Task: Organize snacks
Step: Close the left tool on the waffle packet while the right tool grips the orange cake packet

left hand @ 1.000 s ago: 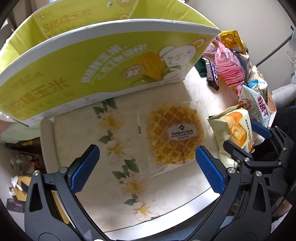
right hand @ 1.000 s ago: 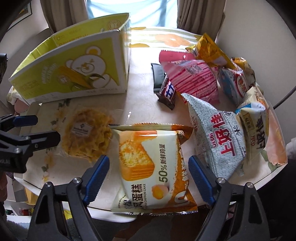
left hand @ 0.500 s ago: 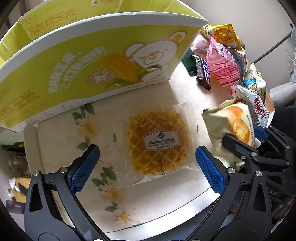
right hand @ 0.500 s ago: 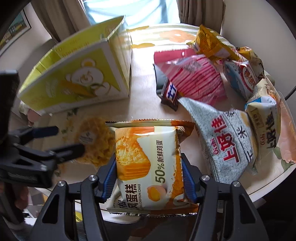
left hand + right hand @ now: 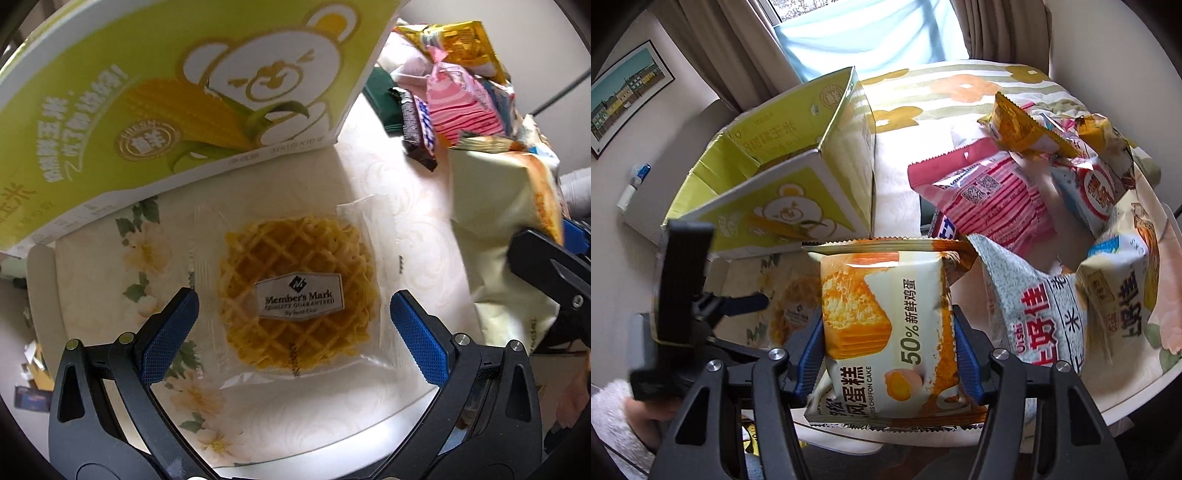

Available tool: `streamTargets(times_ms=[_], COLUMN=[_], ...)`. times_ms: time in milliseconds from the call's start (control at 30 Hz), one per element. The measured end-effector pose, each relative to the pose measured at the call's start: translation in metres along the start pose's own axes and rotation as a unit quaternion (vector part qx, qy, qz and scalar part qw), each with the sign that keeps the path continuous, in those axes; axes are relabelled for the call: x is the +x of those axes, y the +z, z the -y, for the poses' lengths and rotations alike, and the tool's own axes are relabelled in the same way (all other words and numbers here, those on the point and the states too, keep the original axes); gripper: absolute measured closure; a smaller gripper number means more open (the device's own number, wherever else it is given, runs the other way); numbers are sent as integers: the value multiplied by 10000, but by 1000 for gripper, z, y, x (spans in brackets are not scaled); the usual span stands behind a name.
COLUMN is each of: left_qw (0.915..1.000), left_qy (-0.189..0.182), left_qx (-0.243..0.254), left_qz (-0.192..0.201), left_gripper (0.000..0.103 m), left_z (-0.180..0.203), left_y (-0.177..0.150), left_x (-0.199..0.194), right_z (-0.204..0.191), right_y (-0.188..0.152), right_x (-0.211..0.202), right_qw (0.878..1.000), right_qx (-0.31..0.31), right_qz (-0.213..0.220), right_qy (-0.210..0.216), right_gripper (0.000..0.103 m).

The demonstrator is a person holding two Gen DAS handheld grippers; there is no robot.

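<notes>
My right gripper (image 5: 888, 354) is shut on a chiffon cake packet (image 5: 882, 332) and holds it lifted above the table's near edge; the packet also shows at the right of the left wrist view (image 5: 498, 236). My left gripper (image 5: 293, 325) is open, its jaws straddling a clear-wrapped waffle (image 5: 299, 291) that lies flat on the floral table (image 5: 406, 206). The waffle shows in the right wrist view (image 5: 792, 314) too. An open yellow-green corn box (image 5: 798, 170) stands just behind the waffle (image 5: 177, 92).
A heap of snack bags lies on the right half of the table: a pink striped bag (image 5: 993, 195), a speckled rice-cracker bag (image 5: 1034, 306), orange bags (image 5: 1019, 125) and a dark candy bar (image 5: 417, 125). The table's rim (image 5: 332, 439) is close below the left gripper.
My right gripper closed on the chiffon cake packet and lifted it off the table. My left gripper moved in closer until its open jaws straddle the waffle.
</notes>
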State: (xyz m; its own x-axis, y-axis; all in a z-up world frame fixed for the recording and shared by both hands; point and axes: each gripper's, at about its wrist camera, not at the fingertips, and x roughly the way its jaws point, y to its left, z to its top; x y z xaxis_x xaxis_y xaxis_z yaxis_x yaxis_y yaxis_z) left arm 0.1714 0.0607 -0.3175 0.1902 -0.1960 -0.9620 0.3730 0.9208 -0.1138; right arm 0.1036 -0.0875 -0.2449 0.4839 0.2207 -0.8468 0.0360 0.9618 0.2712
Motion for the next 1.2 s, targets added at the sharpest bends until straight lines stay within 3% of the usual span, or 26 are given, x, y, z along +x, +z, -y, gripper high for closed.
streamTargets(times_ms=[500, 767, 900, 1200], left_qw=[9980, 9988, 9991, 9992], left_qy=[610, 476, 265, 55], left_qx=[170, 29, -213, -190], left_qz=[73, 108, 253, 359], left_gripper=[0, 1, 18, 24], left_z=[31, 27, 1, -6], left_y=[3, 4, -5, -12], left_x=[23, 21, 10, -8], right_z=[11, 12, 11, 7], right_y=[2, 1, 0, 1], right_x=[3, 2, 1, -3], right_qw=[9998, 9996, 9996, 9994], right_qx=[-146, -148, -208, -254], right_qz=[-69, -14, -3, 104], right_qy=[112, 222, 214, 210], right_gripper=[45, 45, 45, 45])
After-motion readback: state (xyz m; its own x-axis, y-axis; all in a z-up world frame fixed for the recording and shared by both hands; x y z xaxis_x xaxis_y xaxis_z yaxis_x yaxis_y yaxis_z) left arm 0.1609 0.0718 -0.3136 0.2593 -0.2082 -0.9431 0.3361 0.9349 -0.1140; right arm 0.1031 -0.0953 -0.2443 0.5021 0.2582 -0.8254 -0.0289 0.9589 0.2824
